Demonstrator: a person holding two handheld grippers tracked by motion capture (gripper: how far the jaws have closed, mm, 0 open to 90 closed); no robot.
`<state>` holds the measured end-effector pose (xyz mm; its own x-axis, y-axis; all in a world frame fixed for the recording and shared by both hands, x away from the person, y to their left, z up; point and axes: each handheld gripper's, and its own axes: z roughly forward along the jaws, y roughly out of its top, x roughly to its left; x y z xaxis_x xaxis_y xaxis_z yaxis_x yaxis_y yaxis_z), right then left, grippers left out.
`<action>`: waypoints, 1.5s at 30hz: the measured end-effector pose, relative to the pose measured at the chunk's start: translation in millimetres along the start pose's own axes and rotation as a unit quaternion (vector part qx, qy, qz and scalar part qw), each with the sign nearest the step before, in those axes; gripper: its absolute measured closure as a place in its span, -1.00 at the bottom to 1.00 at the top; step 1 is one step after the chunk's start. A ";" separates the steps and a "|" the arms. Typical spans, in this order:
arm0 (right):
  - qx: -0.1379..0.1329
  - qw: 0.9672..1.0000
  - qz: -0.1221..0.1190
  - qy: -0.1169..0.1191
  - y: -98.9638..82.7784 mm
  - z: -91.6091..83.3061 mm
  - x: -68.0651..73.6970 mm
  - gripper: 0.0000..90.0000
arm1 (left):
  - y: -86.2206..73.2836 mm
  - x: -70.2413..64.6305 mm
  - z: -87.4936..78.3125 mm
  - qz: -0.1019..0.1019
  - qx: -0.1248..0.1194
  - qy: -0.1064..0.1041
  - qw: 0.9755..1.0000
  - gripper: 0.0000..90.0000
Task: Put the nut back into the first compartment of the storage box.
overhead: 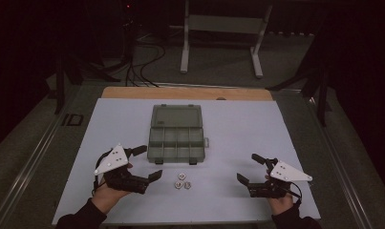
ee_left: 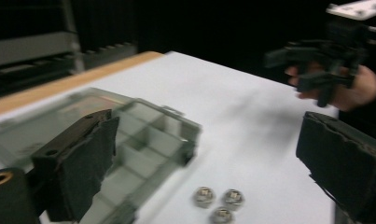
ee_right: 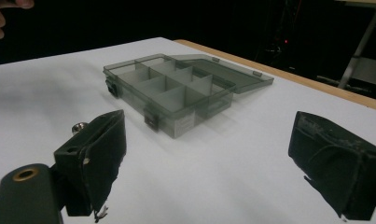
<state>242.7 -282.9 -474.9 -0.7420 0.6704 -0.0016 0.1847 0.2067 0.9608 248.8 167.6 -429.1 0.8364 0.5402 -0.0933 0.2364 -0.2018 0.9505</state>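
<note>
- Left gripper point(overhead: 149, 162) and right gripper point(overhead: 245, 169): jaws spread, nothing between them.
- Nuts point(overhead: 182, 181) sit clustered, perhaps touching; a careless pinch could scatter them from the compartment box point(overhead: 176, 134).

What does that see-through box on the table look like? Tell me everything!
The box is smoky grey, see-through plastic, flat and rectangular. Its lid is flipped fully open and lies flat behind it toward the table's far edge, joined by hinges. Inside, thin walls split it into small compartments in two rows, and they look empty. Two dark latches sit on its near side, and a small tab sticks out on its right. It rests flat on the white tabletop, near the middle. Three nuts lie just in front, not touching. Neither tool touches it.
</note>
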 end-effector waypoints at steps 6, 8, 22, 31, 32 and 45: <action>-0.001 1.000 0.000 0.002 0.0 0.0 0.0 -0.75 | -6.7 -6.6 20.6 0.016 0.035 -0.022 0.999 -0.73; -0.001 1.000 -0.001 0.002 0.2 0.1 0.1 -0.75 | -9.5 -7.6 27.9 0.018 0.050 -0.039 0.998 -0.70; 0.002 1.000 0.000 0.006 0.1 0.7 0.8 -0.75 | -32.5 -15.3 64.9 0.018 0.144 -0.076 0.986 -0.46; 0.001 1.000 0.003 0.010 0.0 1.0 0.7 -0.75 | -46.3 -14.3 80.1 0.036 0.193 -0.079 0.977 -0.10; 0.001 1.000 0.003 0.010 0.0 1.0 0.6 -0.75 | -47.1 -14.7 81.4 0.039 0.199 -0.077 0.976 -0.07; 0.002 1.000 0.004 0.010 -0.2 0.8 0.2 -0.75 | -57.9 -15.6 97.1 0.070 0.240 -0.081 0.965 0.23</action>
<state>243.0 -282.2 -475.3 -0.7532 0.6576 0.0123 0.1937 0.2038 0.9597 270.2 91.5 -511.4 0.9338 0.3536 -0.0548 0.2841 -0.6395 0.7144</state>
